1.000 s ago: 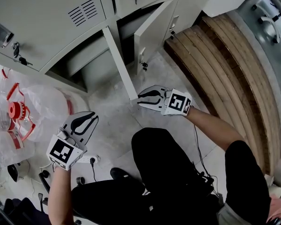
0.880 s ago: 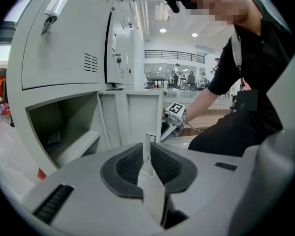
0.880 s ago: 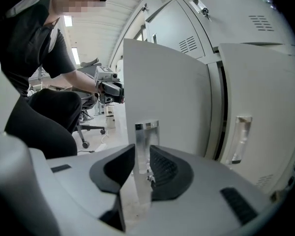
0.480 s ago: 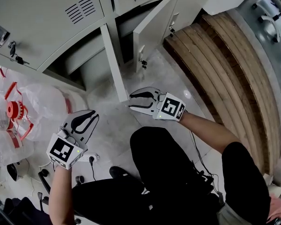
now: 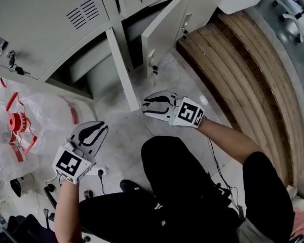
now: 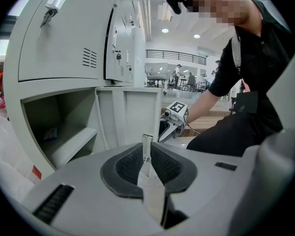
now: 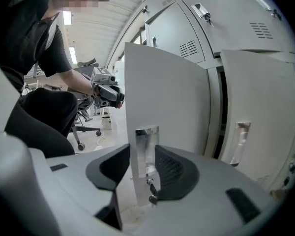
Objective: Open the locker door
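The locker door (image 5: 122, 70) stands swung out, its free edge between the jaws of the right gripper (image 5: 145, 105), which have just been opening and now sit wide, not clamping it. The left gripper (image 5: 97, 129) idles with jaws together, empty. Opening seems done; next, back the right jaws off the edge.

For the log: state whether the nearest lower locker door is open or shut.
Open: the locker door stands swung out, its compartment exposed.
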`<state>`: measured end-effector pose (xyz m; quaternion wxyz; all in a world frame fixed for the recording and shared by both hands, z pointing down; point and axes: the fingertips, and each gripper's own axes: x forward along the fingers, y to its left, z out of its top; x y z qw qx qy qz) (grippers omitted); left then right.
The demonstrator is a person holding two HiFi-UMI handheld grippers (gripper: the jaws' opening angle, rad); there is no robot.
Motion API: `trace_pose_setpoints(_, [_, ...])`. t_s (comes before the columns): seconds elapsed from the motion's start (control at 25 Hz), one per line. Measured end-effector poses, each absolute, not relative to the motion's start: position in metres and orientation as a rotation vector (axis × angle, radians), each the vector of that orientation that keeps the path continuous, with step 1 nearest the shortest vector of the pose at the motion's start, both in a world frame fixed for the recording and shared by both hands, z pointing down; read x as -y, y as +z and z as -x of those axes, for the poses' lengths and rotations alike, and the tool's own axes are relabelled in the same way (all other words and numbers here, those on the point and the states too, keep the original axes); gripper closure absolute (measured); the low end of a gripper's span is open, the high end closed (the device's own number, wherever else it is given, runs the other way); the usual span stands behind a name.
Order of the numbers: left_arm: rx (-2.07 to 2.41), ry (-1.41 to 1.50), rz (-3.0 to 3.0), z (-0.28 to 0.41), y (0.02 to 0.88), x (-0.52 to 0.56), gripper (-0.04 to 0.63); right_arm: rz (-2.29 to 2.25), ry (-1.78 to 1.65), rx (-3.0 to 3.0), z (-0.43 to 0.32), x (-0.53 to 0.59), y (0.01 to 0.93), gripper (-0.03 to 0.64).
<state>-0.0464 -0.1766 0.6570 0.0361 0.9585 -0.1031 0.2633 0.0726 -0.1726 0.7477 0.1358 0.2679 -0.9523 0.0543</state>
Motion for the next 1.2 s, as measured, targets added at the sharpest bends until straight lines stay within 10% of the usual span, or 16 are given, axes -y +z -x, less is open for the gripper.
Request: trace_pose_setpoints(1.2, [0.292,0.870,-2.913,0.034,0.665,0.169,0.537,-0.953,0.163,2.685,-0.142,0.170,0.756,0.439])
